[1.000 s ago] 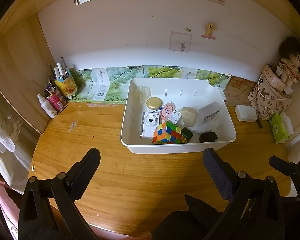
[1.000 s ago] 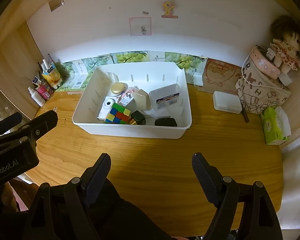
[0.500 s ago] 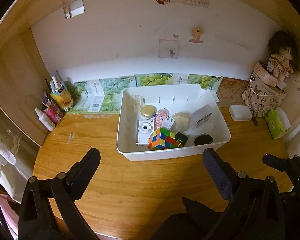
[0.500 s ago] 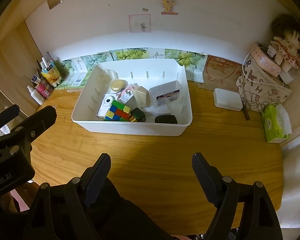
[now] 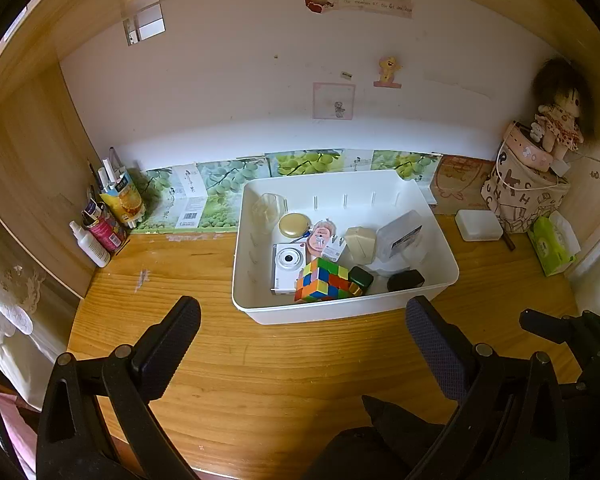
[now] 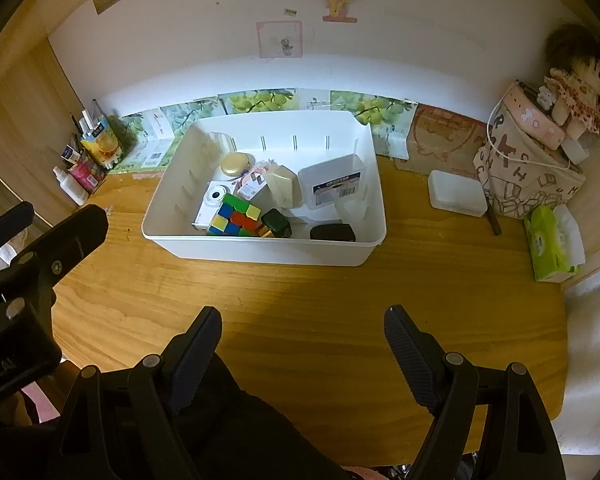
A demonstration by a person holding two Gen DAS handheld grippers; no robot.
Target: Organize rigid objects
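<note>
Both tools, left (image 5: pixel 302 322) and right (image 6: pixel 302 330), spread and empty; left view has shifted slightly; white bin (image 5: pixel 340 314) at 12 o'clock untouched.

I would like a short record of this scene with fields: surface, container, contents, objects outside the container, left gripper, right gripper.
surface: wooden desk
container: white bin, standing on the desk
contents: colour cube, white camera, round gold tin, clear plastic box, black case, among others
objects outside the container: small white box, green tissue pack, doll
left gripper: open, fingers empty, above the desk
right gripper: open, fingers empty, above the desk
</note>
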